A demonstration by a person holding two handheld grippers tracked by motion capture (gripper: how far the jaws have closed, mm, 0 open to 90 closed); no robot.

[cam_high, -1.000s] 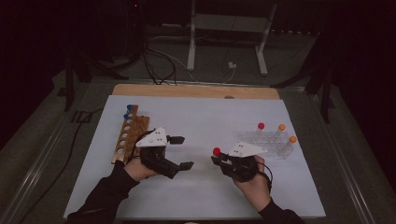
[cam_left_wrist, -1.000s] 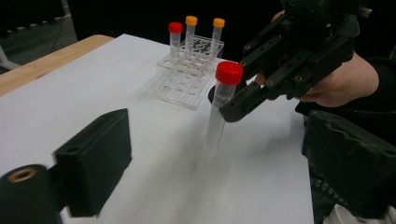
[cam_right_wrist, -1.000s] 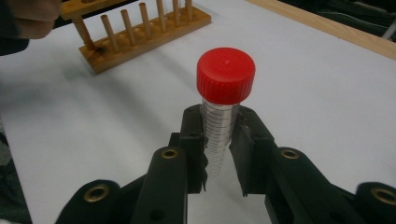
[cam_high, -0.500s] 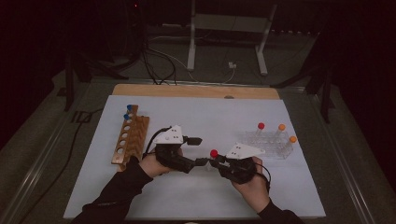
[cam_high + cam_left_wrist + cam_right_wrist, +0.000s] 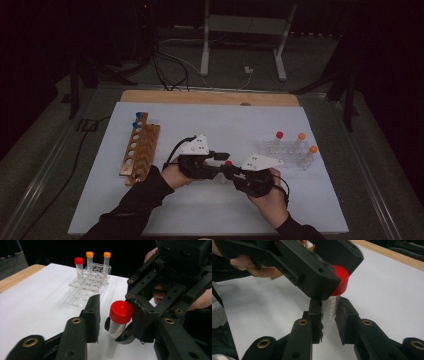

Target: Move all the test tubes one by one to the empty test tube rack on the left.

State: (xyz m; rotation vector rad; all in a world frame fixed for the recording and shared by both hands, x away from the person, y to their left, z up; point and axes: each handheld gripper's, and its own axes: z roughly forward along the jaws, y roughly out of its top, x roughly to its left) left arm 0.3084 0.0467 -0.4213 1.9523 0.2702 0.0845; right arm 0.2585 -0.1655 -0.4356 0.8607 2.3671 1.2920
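Observation:
A clear tube with a red cap (image 5: 228, 163) stands upright above the white mat (image 5: 210, 125). My right gripper (image 5: 329, 303) is shut on the tube's clear body (image 5: 330, 308) below the cap. My left gripper (image 5: 115, 305) reaches in from the left at the height of the red cap (image 5: 121, 312). Its jaws have just been closing with the cap between them. One pad lies against the cap, while a gap remains on the other side. In the high view the left gripper (image 5: 223, 163) and the right gripper (image 5: 227, 171) meet tip to tip at mid-table.
A wooden rack (image 5: 140, 150) lies at the left with two blue-capped tubes (image 5: 137, 120) at its far end. At the right a clear rack (image 5: 287, 152) holds a red-capped tube (image 5: 279, 135) and two orange-capped tubes (image 5: 301, 136). A wooden board (image 5: 210, 97) edges the mat's far side.
My left hand has moved right from beside the wooden rack to the right gripper, and its jaws have narrowed around the red cap. The right hand has stayed in place with the tube.

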